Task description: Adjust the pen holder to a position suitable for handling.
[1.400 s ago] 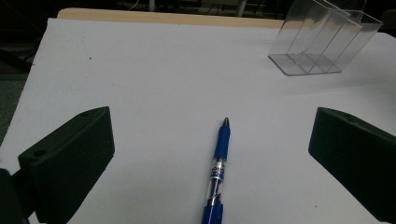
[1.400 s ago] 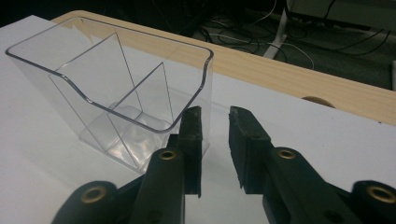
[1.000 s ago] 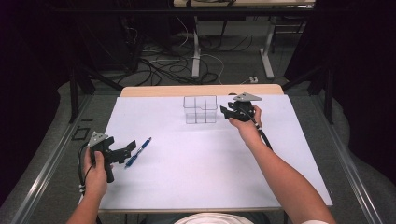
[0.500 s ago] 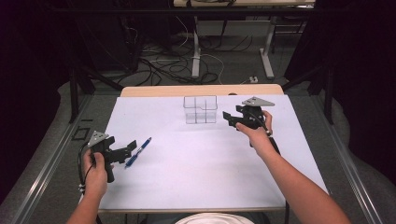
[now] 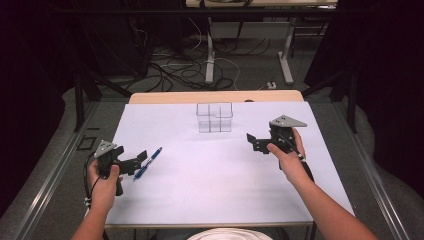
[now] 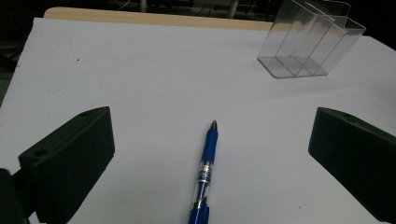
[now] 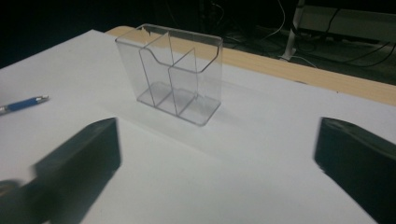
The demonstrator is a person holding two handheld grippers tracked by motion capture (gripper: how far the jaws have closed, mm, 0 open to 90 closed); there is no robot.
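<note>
A clear plastic organizer [image 5: 214, 118] with several compartments stands upright at the back middle of the white sheet [image 5: 210, 200]. A blue pen [image 5: 150, 160] lies at the left, its tip pointing toward the organizer. My left gripper [image 5: 139, 161] is open with the pen's rear end lying between its jaws, untouched; in the left gripper view the pen [image 6: 205, 177] runs up the middle between the wide jaws [image 6: 210, 140]. My right gripper [image 5: 252, 142] hangs right of the organizer [image 7: 180, 70], apart from it. Its jaws [image 7: 217, 140] have just been opening and hold nothing.
The wooden table edge [image 5: 215, 96] shows behind the sheet. Beyond it are table legs and cables [image 5: 210, 65] on a dark floor. Bare sheet lies between the two grippers and in front of the organizer.
My right gripper has drawn back from the organizer's right side, moving right and toward the person, and its jaws have opened. The left gripper, pen and organizer have not moved.
</note>
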